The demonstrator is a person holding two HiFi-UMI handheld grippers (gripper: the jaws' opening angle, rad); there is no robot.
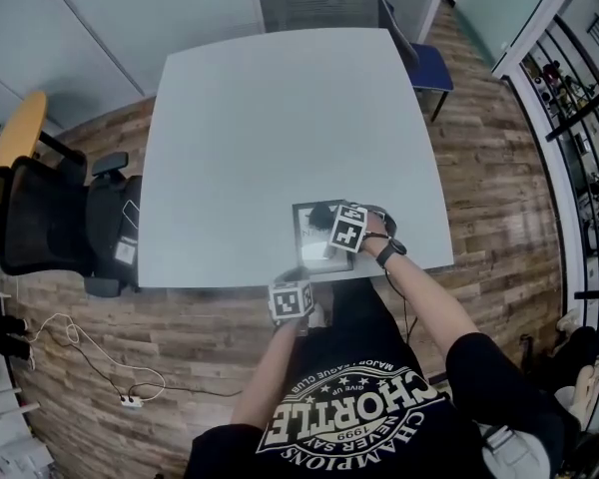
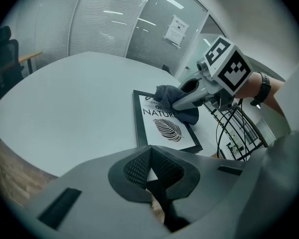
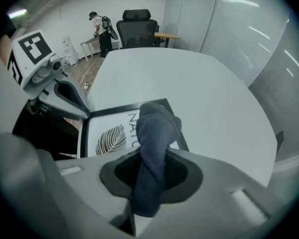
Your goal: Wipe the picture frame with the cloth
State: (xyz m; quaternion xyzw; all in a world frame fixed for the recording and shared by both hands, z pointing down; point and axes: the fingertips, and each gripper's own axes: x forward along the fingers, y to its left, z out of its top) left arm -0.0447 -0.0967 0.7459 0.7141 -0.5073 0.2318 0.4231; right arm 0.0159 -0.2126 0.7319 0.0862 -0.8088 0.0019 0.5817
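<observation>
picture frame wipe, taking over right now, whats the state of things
Left gripper: jaws together, tips at the picture frame's near corner.
Right gripper: jaws shut on the cloth, which rests on the frame's far half.
Frame lies flat near the table's front edge.
Done: cloth is on the glass.
To do: wiped area can't be told; cover the whole frame.

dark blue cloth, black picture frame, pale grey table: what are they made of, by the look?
Dark blue cloth: soft fabric, matt, maybe microfibre; it folds and droops. Black picture frame: rigid, smooth, satin border; wood or plastic, can't tell. Pale grey table: hard, smooth, laminate-like top with a faint sheen.
</observation>
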